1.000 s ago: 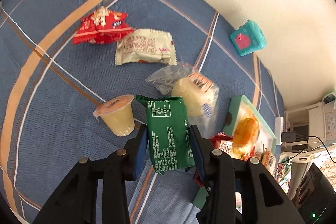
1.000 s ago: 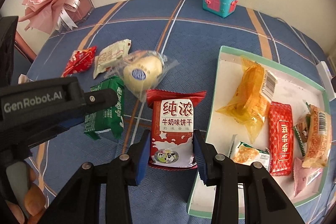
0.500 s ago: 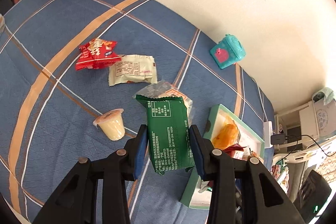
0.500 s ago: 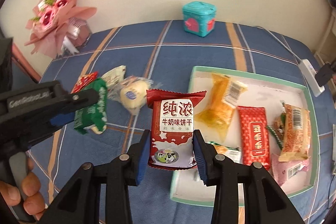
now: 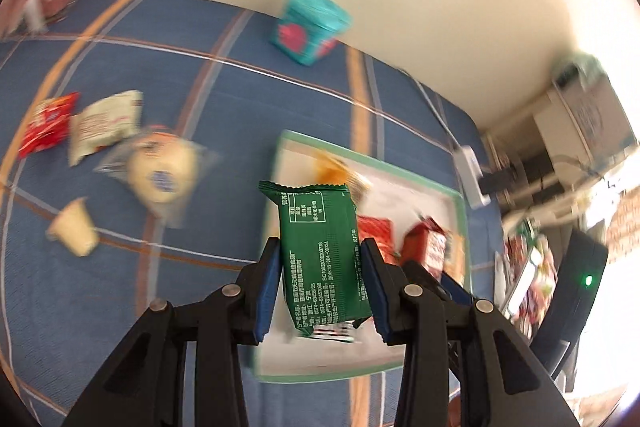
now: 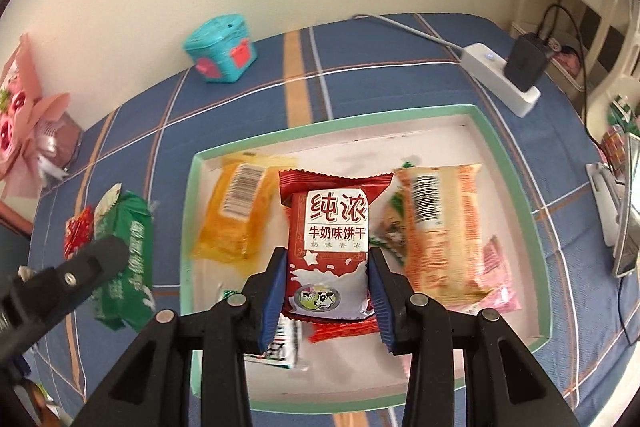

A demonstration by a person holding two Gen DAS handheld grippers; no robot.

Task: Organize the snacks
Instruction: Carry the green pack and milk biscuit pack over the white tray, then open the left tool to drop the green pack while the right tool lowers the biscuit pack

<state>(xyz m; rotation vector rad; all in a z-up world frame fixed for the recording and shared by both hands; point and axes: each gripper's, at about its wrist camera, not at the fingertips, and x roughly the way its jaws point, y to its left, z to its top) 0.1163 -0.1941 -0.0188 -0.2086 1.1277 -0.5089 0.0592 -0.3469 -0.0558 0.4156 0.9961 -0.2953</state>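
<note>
**Snacks held over the tray, two packets to set down**

Snacks are in both grippers. The left gripper (image 5: 320, 291) is closed on a green foil biscuit packet (image 5: 320, 251), upright between its blue pads, just over the near-left edge of the mint-rimmed white tray (image 6: 520, 187). It should go to a bare patch near that edge, and I judge a low release best so the light packet does not slide.

The right gripper (image 6: 327, 291) pinches a red milk-biscuit packet (image 6: 332, 247) above the tray's middle. Free floor there is scarce: an orange-yellow wrapped cake (image 6: 236, 215) lies left, a striped orange packet (image 6: 436, 227) right, and more wrappers underneath. The two grippers are close and could knock together.

Unsorted on the blue plaid cloth (image 5: 120, 287): a red wrapper (image 5: 46, 125), a cream wrapper (image 5: 104, 125), a clear-bagged round bun (image 5: 162, 173) and a small jelly cup (image 5: 74, 229). A teal toy box (image 6: 222, 49) stands well apart.
</note>
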